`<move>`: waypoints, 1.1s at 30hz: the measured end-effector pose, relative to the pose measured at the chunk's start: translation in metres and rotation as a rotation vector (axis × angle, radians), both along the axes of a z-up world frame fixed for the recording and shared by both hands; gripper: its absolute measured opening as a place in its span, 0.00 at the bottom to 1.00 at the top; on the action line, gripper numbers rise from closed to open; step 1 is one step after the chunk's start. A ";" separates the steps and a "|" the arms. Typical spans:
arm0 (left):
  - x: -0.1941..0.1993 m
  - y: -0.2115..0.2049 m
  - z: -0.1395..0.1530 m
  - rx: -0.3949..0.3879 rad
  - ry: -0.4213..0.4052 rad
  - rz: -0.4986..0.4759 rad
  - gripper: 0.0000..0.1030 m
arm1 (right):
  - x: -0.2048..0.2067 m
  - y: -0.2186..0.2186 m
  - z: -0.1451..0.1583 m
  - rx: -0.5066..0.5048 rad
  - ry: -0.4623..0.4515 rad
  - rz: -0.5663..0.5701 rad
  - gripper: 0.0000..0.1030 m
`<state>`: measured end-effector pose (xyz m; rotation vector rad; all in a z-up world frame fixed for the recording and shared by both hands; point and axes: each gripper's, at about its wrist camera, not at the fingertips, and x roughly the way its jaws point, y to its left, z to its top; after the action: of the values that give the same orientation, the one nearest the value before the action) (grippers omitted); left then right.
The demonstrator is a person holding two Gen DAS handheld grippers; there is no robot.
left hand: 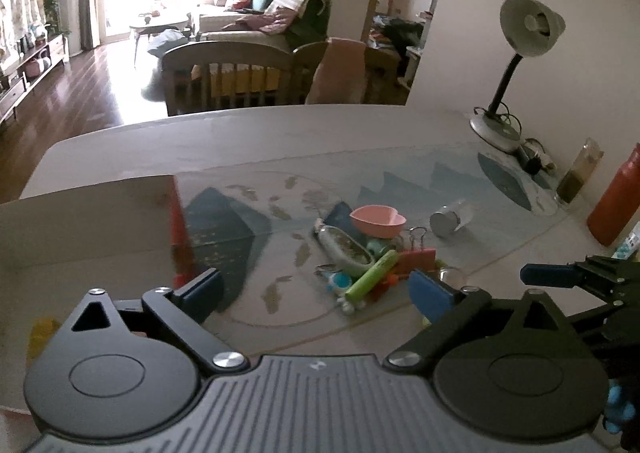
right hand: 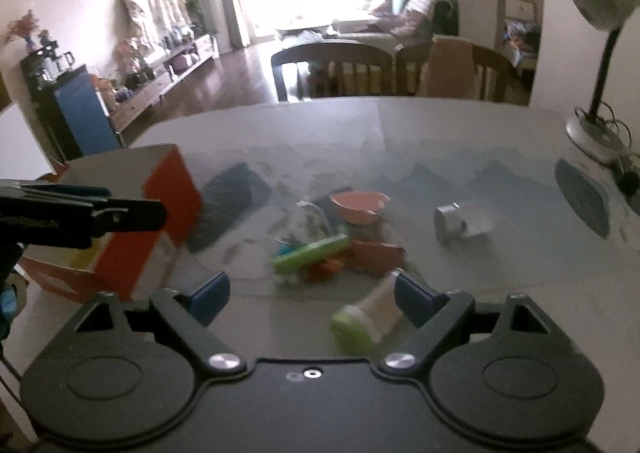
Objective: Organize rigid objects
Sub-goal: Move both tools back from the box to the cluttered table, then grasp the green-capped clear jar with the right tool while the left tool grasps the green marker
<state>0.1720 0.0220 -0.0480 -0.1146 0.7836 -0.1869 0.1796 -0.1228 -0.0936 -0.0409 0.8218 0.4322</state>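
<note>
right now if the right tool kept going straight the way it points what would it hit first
Most likely the green-lidded jar lying on its side on the table, just ahead of the open right tool; depth is unclear.

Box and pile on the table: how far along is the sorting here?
Done: cannot tell; the box interior is mostly hidden. In hand: nothing; the left gripper and right gripper are both open and empty. Left: the pile, including the pink heart dish, green marker, red binder clip, plus a lying jar and a green-capped bottle.
</note>
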 end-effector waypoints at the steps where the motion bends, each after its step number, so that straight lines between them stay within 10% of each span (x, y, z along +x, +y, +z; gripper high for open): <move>1: 0.003 -0.005 -0.002 0.007 0.001 -0.002 0.99 | 0.003 -0.004 -0.004 -0.003 0.008 -0.004 0.86; 30: 0.087 -0.072 -0.088 0.105 0.162 -0.143 0.97 | 0.078 -0.024 -0.083 0.007 0.250 -0.014 0.73; 33: 0.090 -0.073 -0.091 0.106 0.167 -0.161 0.86 | 0.080 -0.023 -0.083 0.008 0.255 -0.011 0.73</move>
<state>0.2616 -0.0509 -0.1390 0.0346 0.9681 -0.2906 0.2594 -0.1461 -0.1770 0.0271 1.0709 0.4358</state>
